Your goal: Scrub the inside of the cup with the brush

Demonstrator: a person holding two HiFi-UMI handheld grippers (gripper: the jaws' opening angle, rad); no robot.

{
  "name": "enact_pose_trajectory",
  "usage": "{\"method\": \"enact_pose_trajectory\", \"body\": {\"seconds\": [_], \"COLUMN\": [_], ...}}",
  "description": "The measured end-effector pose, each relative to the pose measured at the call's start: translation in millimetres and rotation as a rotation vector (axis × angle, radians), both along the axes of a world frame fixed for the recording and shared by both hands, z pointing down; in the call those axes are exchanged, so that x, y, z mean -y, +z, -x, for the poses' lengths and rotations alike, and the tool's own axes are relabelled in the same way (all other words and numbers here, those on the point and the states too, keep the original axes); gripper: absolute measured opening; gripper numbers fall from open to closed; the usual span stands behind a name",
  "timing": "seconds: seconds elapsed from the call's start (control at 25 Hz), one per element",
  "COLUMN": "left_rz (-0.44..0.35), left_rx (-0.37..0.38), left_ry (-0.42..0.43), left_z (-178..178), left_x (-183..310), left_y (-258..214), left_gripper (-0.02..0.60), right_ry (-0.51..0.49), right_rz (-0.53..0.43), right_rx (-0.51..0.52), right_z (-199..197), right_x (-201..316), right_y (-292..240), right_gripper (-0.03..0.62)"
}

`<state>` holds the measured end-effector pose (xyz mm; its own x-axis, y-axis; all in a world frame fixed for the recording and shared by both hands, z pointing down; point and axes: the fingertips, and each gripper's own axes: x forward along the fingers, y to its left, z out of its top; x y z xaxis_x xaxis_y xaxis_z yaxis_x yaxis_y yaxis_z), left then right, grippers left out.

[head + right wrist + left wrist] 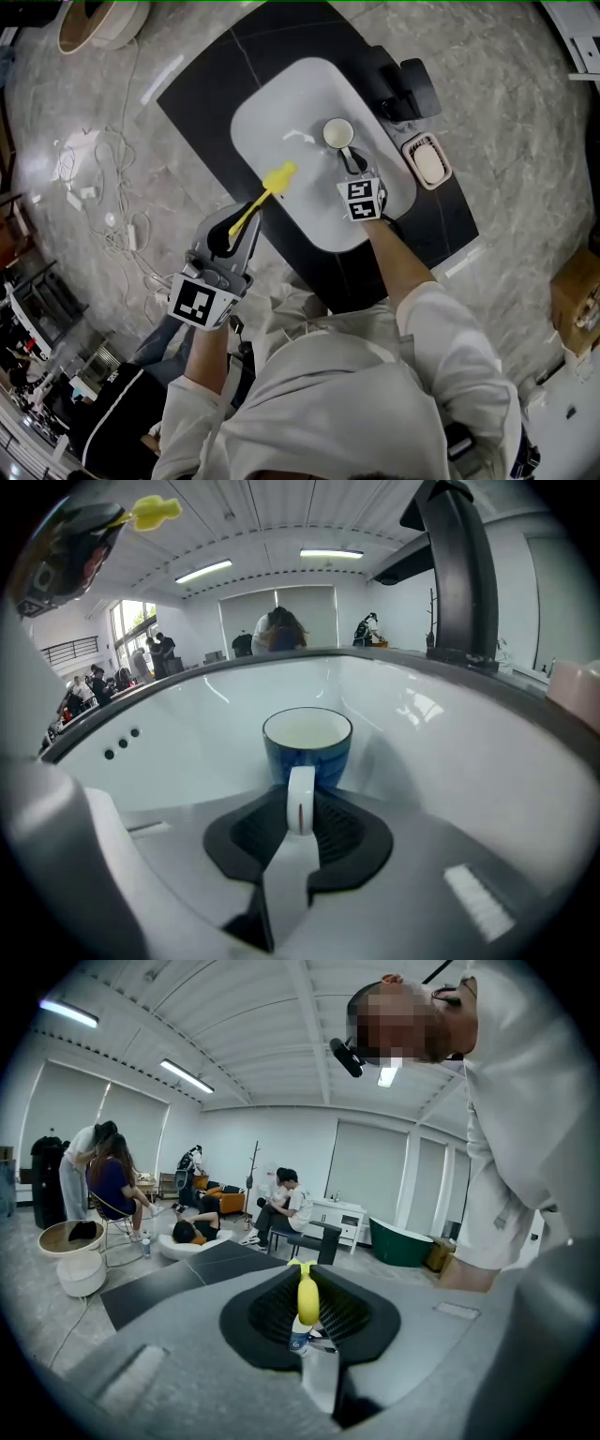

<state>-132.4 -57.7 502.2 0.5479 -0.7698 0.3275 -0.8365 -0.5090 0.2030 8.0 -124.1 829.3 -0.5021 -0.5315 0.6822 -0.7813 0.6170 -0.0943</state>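
Note:
A blue cup point(338, 133) with a white inside stands upright in the white sink basin point(291, 94). My right gripper point(352, 165) is shut on its white handle point(300, 799), and the cup point(307, 742) sits just past the pads. My left gripper point(234, 234) is shut on the yellow brush point(267, 192), whose head hangs over the basin's near-left side, apart from the cup. In the left gripper view the brush handle point(307, 1297) runs straight out from between the pads of that gripper point(306, 1321). The brush head point(155, 510) shows high at the left of the right gripper view.
The basin sits in a black counter point(202, 89). A black faucet point(408, 89) rises at the basin's far right, beside a soap dish point(427, 161). Cables point(103, 187) lie on the marble floor at the left. Several people point(103, 1180) sit and stand in the room behind.

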Motion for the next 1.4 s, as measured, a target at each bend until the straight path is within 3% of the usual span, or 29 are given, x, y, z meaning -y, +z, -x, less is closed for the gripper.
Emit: {"method": "enact_pose_trajectory", "body": {"seconds": [0.72,0.76,0.88,0.96,1.4], "left_rz": [-0.001,-0.001,-0.005,-0.008,-0.008], "left_rx": [-0.003,-0.003,-0.005,-0.005,-0.004], "left_ry": [0.0,0.0,0.001,0.001,0.001], "left_z": [-1,-1,0,0,5], "left_x": [-8,-8,-7,-7,-10], "left_y": [-5,-5,-6,-6,-8], "left_gripper": [0.035,0.035,0.035,0.035,0.035], "right_ry": [-0.024,-0.026,-0.03,-0.035,-0.041], "right_rz": [0.054,0.065,0.097,0.108,0.106], "right_rx": [-0.059,-0.056,-0.048,-0.049,-0.075], "right_z": [0,1,5,7,8], "right_x": [-7,-8,-8,-8,-9], "right_y": [3,4,6,7,6], "right_gripper": [0.071,0.079,0.19,0.207,0.196]}}
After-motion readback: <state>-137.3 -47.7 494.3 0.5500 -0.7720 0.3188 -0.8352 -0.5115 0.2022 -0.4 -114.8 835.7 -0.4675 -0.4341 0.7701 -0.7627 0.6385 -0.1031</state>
